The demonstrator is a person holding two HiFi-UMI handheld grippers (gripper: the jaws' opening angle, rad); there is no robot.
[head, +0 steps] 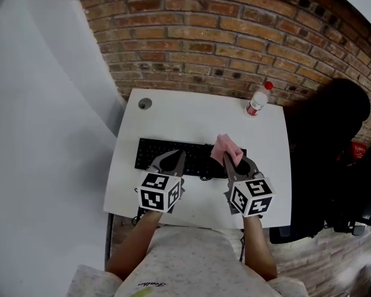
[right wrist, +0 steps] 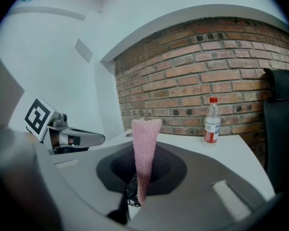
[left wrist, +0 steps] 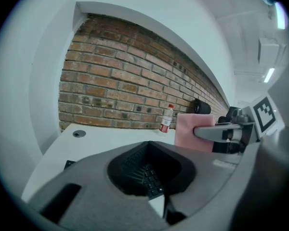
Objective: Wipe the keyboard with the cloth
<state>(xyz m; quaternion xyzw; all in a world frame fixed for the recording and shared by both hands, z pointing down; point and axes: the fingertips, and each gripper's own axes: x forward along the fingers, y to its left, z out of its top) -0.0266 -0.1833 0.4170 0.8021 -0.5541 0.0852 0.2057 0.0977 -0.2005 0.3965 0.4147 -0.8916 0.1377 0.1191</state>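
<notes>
Pinching the pink cloth [right wrist: 144, 148] upright, the right claw [head: 232, 162] hangs over the keyboard [head: 152, 154]; the left claw [head: 174, 158] is closed, empty.

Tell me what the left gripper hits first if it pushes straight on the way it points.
Probably the keyboard: the left gripper hangs with shut tips over its keys, which show just past them in its own view. Height is unclear; held level, it would pass over them.

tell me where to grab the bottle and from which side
Take the bottle around its labelled middle, coming in level from the near side: it stands upright near the desk's far edge, with the brick wall close behind.
</notes>
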